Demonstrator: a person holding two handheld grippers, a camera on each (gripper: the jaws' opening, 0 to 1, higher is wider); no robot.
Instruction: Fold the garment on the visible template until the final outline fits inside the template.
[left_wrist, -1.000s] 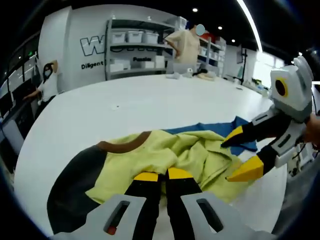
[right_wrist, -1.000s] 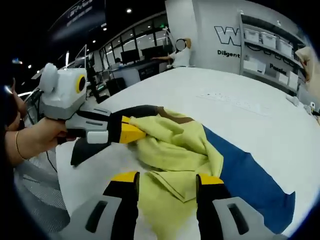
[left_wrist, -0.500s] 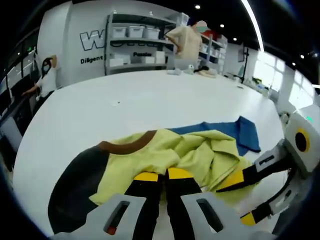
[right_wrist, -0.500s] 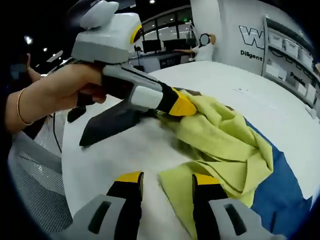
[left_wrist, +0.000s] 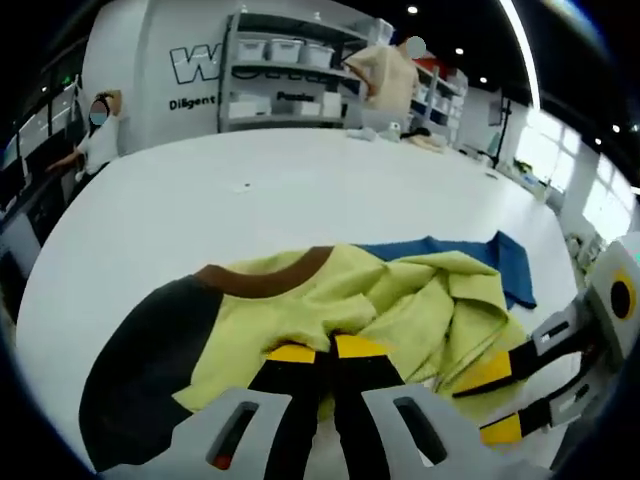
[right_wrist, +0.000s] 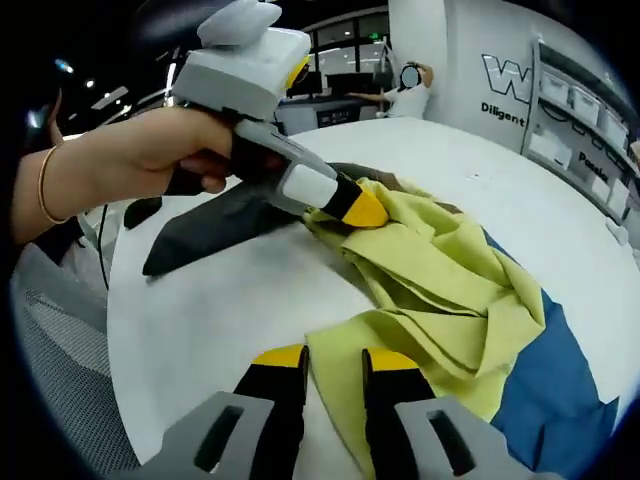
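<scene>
A yellow garment (left_wrist: 400, 300) with a brown collar (left_wrist: 265, 277) and a dark sleeve (left_wrist: 140, 360) lies bunched on the white table, partly over a blue sheet (left_wrist: 505, 265). My left gripper (left_wrist: 327, 350) is shut on a fold of the yellow cloth near the collar. It enters the right gripper view held by a hand, its tip (right_wrist: 358, 207) pinching the garment (right_wrist: 450, 270) beside the dark sleeve (right_wrist: 215, 228). My right gripper (right_wrist: 336, 360) straddles the yellow hem, its jaws narrowed but still apart. It enters the left gripper view as the right gripper (left_wrist: 495, 400). The blue sheet (right_wrist: 560, 390) shows beneath.
The white table (left_wrist: 250, 190) stretches far beyond the garment, with its near edge (right_wrist: 115, 330) beside a mesh chair (right_wrist: 50, 340). Shelves with boxes (left_wrist: 285, 75) and people stand along the back wall.
My right gripper's jaws have narrowed around the yellow hem, which now lies between them. The left gripper keeps its hold on the cloth and has lifted it slightly toward the dark sleeve.
</scene>
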